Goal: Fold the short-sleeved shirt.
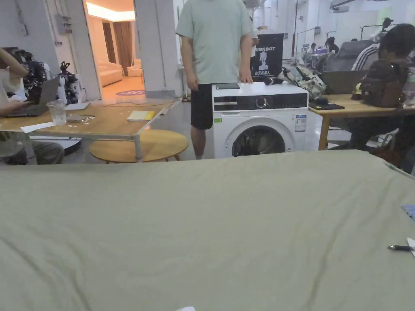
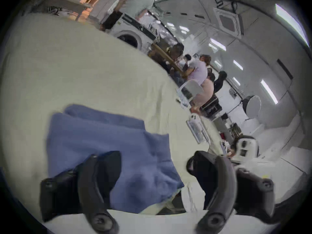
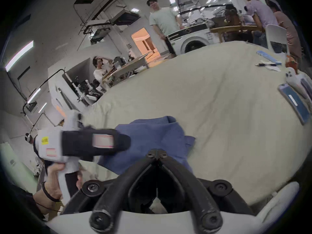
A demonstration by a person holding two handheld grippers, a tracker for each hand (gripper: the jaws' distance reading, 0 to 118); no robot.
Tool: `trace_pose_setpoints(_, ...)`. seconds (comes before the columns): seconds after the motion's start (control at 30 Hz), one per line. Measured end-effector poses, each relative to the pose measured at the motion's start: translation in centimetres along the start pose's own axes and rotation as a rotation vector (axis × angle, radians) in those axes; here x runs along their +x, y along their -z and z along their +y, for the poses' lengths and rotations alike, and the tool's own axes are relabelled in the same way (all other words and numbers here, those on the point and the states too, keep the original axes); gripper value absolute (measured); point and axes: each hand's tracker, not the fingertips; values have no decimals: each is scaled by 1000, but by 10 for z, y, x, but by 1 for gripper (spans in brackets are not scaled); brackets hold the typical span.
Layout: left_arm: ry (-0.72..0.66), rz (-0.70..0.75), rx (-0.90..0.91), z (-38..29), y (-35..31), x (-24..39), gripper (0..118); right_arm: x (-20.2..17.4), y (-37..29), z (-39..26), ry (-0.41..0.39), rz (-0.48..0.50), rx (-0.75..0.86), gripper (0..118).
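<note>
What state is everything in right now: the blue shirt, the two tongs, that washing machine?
Blue shirt: bunched on the cloth-covered table, not neatly folded.
Left tongs: open, above the shirt.
Right tongs: shut, tips together at the shirt; grip on fabric unclear.
Washing machine: door closed.

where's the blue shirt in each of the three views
head view: I can't find the shirt here; the green-covered table runs toward the washing machine.
left gripper view: the blue shirt lies bunched at lower centre-left, running down between the open jaws of the left gripper.
right gripper view: the shirt is at lower centre, just beyond the closed right gripper.
shared landmark: the washing machine past the table's far edge.
</note>
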Motion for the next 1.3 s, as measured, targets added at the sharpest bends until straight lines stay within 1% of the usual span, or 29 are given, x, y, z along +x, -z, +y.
trace_pose_setpoints(0.07,-41,34,45,7,-29,-11,91,-2,21,5,1,11,-33,0)
trace_pose_setpoints(0.13,-87,35,78,11,-53,-29,91,0,41,7,-21,-13,-85,0)
trace_pose_setpoints(0.2,-147,72,94,11,-72,-48,91,8,60,2,-42,-158,-146,0)
trace_pose_setpoints(0.23,-171,84,102,11,-76,-55,91,15,67,-3,-42,-143,-162,0)
trace_pose_setpoints(0.27,-196,81,98,10,-77,-63,92,23,70,-8,-23,-123,-142,0)
trace_pose_setpoints(0.3,-230,61,78,8,-76,-70,92,29,65,-10,41,-82,-90,0)
trace_pose_setpoints(0.33,-256,43,65,6,-71,-76,92,29,62,-11,87,-71,-93,0)
trace_pose_setpoints(0.37,-275,24,47,4,-64,-80,92,29,60,-10,95,-73,-100,0)
trace_pose_setpoints(0.43,-299,14,-9,3,-42,-88,92,25,62,-8,37,-91,-111,0)
trace_pose_setpoints(0.47,-297,16,-19,2,-31,-90,92,22,63,-8,22,-96,-111,0)
trace_pose_setpoints(0.53,-332,-11,-71,-2,-9,-95,92,22,62,-8,22,-99,-106,0)
trace_pose_setpoints(0.57,-345,-33,-62,-3,-2,-95,86,23,61,-9,32,-97,-103,0)
trace_pose_setpoints(0.6,-360,-47,-43,-1,1,-92,65,24,61,-10,46,-93,-98,0)
trace_pose_setpoints(0.63,-380,-20,-51,-1,3,-90,47,25,61,-11,53,-90,-95,0)
trace_pose_setpoints(0.67,-382,35,-58,-2,4,-88,40,24,61,-11,55,-94,-93,0)
trace_pose_setpoints(0.7,-354,75,-54,-2,5,-88,30,23,61,-12,55,-94,-89,0)
trace_pose_setpoints(0.77,-342,54,-53,-4,1,-87,28,17,59,-10,36,-111,-92,0)
trace_pose_setpoints(0.83,-363,38,-26,-2,-10,-84,24,1,53,-4,-3,-136,-94,0)
trace_pose_setpoints(0.87,-369,14,3,2,-19,-82,24,-11,51,-1,-63,-134,-76,0)
trace_pose_setpoints(0.9,-374,-17,44,5,-34,-80,24,-27,50,1,-139,-82,-52,0)
trace_pose_setpoints(0.97,-362,-14,95,15,-67,-82,24,-60,61,7,-194,-42,-43,0)
trace_pose_setpoints(1.0,-350,9,109,23,-90,-87,24,-81,74,13,-215,14,-47,0)
trace_pose_setpoints(1.03,-338,46,133,28,-108,-99,24,-96,83,16,-229,49,-46,0)
trace_pose_setpoints(1.17,-319,219,226,42,-216,-139,24,-182,150,31,-304,212,-31,0)
trace_pose_setpoints(1.23,-339,315,292,46,-268,-165,24,-225,191,32,-302,268,-25,0)
trace_pose_setpoints(1.3,-368,408,289,54,-314,-210,24,-265,233,29,-295,316,-43,0)
